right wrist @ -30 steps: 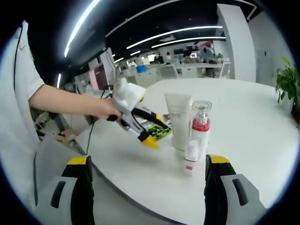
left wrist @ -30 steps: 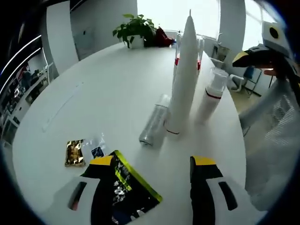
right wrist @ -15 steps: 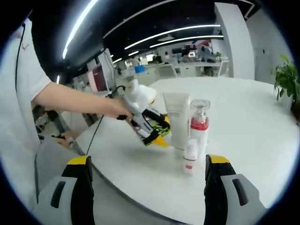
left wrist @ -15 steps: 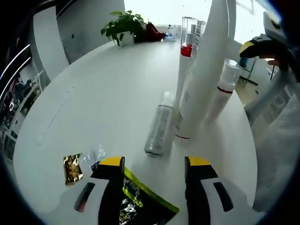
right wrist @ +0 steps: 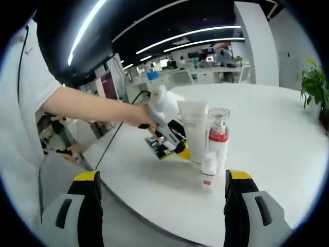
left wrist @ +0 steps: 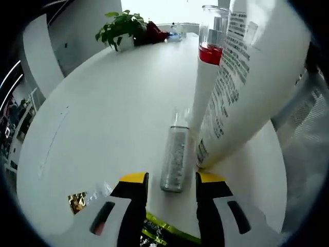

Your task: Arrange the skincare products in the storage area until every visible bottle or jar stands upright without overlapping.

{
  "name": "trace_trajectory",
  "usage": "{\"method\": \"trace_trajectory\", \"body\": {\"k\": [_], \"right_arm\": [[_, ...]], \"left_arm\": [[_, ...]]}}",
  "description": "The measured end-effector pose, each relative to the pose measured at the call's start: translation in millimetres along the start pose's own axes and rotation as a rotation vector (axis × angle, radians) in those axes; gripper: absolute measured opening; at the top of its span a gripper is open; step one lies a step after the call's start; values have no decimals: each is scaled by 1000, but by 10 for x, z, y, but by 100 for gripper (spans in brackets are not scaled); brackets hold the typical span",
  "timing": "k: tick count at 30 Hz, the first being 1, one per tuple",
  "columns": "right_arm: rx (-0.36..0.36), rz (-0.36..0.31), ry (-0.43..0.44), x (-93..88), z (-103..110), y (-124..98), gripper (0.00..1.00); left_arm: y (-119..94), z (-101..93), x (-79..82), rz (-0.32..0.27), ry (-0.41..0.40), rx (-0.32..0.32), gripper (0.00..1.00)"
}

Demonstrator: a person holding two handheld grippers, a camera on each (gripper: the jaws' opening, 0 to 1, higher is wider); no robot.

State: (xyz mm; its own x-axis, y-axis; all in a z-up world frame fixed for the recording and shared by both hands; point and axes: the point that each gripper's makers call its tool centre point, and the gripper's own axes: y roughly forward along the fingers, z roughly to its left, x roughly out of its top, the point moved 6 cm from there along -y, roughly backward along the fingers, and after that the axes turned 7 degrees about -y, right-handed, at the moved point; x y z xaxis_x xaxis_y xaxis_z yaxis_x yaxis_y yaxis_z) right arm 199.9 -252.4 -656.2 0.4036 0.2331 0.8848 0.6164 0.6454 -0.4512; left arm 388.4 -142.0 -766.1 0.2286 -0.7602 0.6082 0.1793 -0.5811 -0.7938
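Tongs first: the left gripper (left wrist: 171, 180) is low over the white table (left wrist: 103, 113), its yellow-tipped jaws apart, one on each side of the near end of a clear bottle (left wrist: 175, 157) that lies on its side. Whether the pads touch the bottle I cannot tell; the jaws are not closed on it. The bottle's cap end points away from the camera, toward a pump bottle (left wrist: 208, 77) with a red band and clear cap, which stands upright. Just right of the lying bottle stands a tall white tube (left wrist: 247, 87) with printed text, very close to the lens, its base just beside the bottle. Under the left jaws lies a dark packet with a yellow-green edge (left wrist: 164, 234), and to its left a small gold sachet (left wrist: 77, 201) beside a clear wrapper. A potted plant (left wrist: 119, 32) sits at the far edge of the table.

In the right gripper view, the right gripper (right wrist: 161, 198) is held back off the table's edge, jaws wide apart and holding nothing. Beyond it the white tube (right wrist: 193, 131), the pump bottle (right wrist: 218, 139) and a small white bottle (right wrist: 208, 170) with a red band stand upright in a close cluster. The left gripper (right wrist: 167, 139) is held by a hand (right wrist: 139, 116) and reaches in behind the tube, down at the table.
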Motion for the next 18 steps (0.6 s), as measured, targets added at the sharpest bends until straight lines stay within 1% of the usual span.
{"method": "trace_trajectory", "body": {"k": [3,7,10,11,12,14,18], "right_arm": [[-2,0,0,1,-2,1,99],[-4,-1,2,-1,-8,2,99],[-5,-1,1,-1,-10,3,99],[-6,0,1,-1,-10,3,99],[-5,-1,2,-1,-9,4,99],[-6,0,2,1,-7,4,99],[-5,2,1,-6,-13,5,99]], "left_arm": [[7,19,0,17,17,-7,36],[21,-5,5,24,21,-19,32],[29,0,0,31,36,-17,26],[24,10,9,29,47,-7,25],[29,28,15,25,57,-1,25],[19,38,15,23,50,-1,25],[-2,57,9,26,33,20,25]]}}
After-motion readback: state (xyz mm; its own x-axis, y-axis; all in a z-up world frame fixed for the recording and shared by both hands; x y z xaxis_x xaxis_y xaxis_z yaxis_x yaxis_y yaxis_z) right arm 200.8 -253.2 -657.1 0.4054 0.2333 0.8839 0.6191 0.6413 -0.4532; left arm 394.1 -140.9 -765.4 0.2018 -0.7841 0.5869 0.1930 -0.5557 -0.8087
